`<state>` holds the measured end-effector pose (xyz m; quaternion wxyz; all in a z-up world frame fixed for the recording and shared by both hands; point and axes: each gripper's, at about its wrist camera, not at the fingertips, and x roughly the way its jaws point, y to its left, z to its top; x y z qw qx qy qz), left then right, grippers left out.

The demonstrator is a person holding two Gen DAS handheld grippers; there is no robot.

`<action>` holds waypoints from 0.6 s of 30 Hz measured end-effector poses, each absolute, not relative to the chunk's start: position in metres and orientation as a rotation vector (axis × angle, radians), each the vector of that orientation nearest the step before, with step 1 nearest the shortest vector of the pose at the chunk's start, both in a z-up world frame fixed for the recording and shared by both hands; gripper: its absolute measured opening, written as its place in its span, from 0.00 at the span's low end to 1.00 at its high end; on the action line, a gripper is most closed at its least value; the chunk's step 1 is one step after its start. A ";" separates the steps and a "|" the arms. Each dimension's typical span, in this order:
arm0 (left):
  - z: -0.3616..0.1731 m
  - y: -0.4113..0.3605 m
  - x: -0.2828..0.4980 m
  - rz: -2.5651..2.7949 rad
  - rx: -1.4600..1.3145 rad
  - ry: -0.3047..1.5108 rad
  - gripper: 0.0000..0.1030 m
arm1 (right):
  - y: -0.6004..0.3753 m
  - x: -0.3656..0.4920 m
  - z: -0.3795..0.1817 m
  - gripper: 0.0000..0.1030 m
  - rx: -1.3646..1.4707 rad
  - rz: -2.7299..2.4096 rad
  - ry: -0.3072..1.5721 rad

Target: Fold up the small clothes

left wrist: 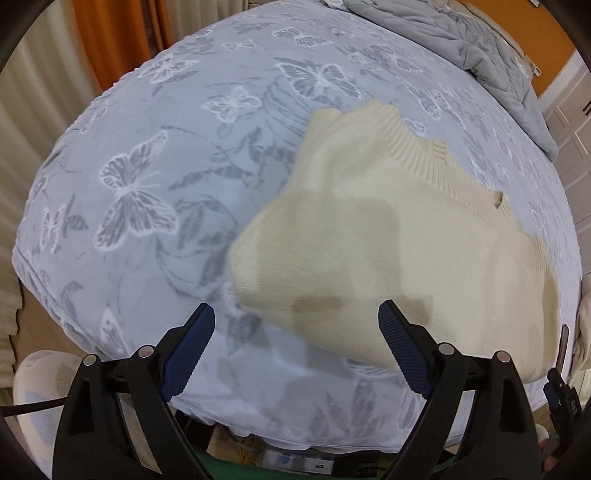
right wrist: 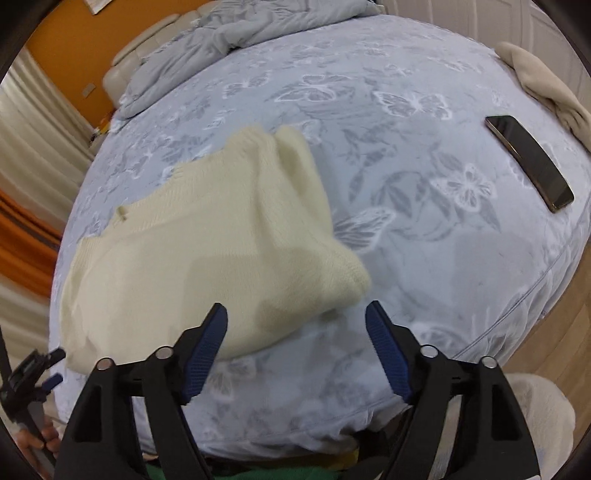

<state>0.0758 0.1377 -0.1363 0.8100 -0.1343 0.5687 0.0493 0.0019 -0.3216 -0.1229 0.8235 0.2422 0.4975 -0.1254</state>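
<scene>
Butterfly-print bed [right wrist: 406,155] carries sweater [right wrist: 207,236], phone [right wrist: 528,162], quilt [right wrist: 229,33].

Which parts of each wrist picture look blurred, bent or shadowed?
Left wrist view: the cream knitted sweater is smeared at its near edge, with grey shadow patches across it; right wrist view: the fisheye bulges the butterfly-print blue bedsheet and bends the dark flat phone.

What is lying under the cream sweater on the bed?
The cream sweater lies directly on the butterfly-print bedsheet. Nothing else shows at its edges; whatever its middle may cover is hidden. Both grippers are open and apart from it.
</scene>
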 end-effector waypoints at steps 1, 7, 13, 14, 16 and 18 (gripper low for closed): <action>-0.141 0.137 0.077 0.100 -0.302 1.223 0.90 | -0.328 0.005 -0.130 0.73 0.546 -0.282 1.073; -0.171 0.153 0.089 0.098 -0.532 1.266 0.91 | -0.352 0.033 -0.164 0.74 0.752 -0.265 1.107; -0.195 0.177 0.103 0.129 -0.740 1.262 0.94 | -0.359 0.046 -0.142 0.21 0.844 -0.176 1.012; -0.195 0.181 0.104 0.133 -0.785 1.247 0.95 | -0.361 0.043 -0.129 0.20 0.866 -0.148 0.961; -0.195 0.183 0.105 0.133 -0.803 1.245 0.95 | -0.360 0.042 -0.120 0.20 0.803 -0.151 0.941; -0.196 0.179 0.107 0.131 -0.769 1.250 0.95 | -0.360 0.048 -0.142 0.21 0.741 -0.192 1.037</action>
